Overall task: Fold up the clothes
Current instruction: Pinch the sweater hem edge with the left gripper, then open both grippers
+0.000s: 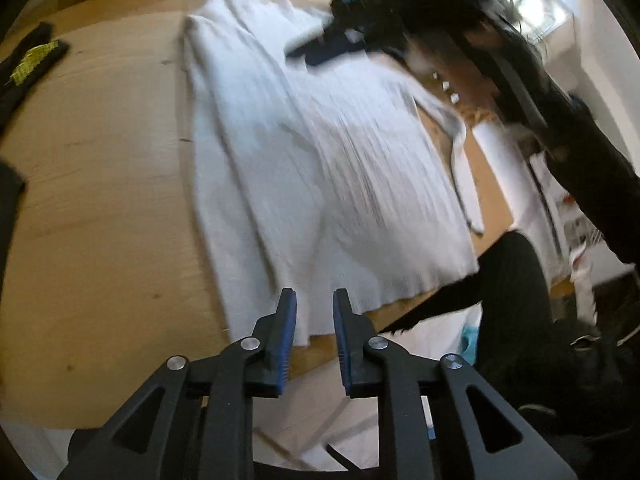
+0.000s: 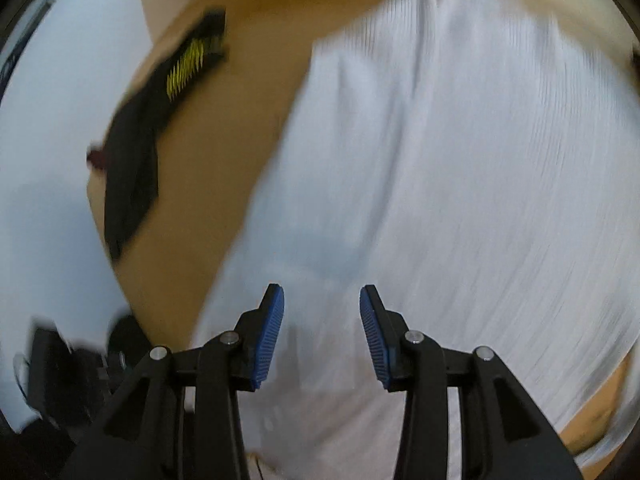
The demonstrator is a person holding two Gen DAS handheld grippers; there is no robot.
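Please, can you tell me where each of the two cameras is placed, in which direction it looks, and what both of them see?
Left wrist: sits behind the open left gripper, looks across the white ribbed garment on the wooden table; the person's dark sleeve and the right gripper show, blurred.
Right wrist: sits behind the open right gripper, looks down close over the garment; nothing of the person shows.
Shared: the garment, the table, and a black cloth with yellow marking.

1. No text, brand, number or sign can be read in either wrist view.
2. The only candidate is a yellow patch [image 1: 35,58] on the black garment [image 2: 132,168], which lies on the table apart from the white garment [image 1: 320,168]; motion blur leaves any marking on it unreadable in both views.
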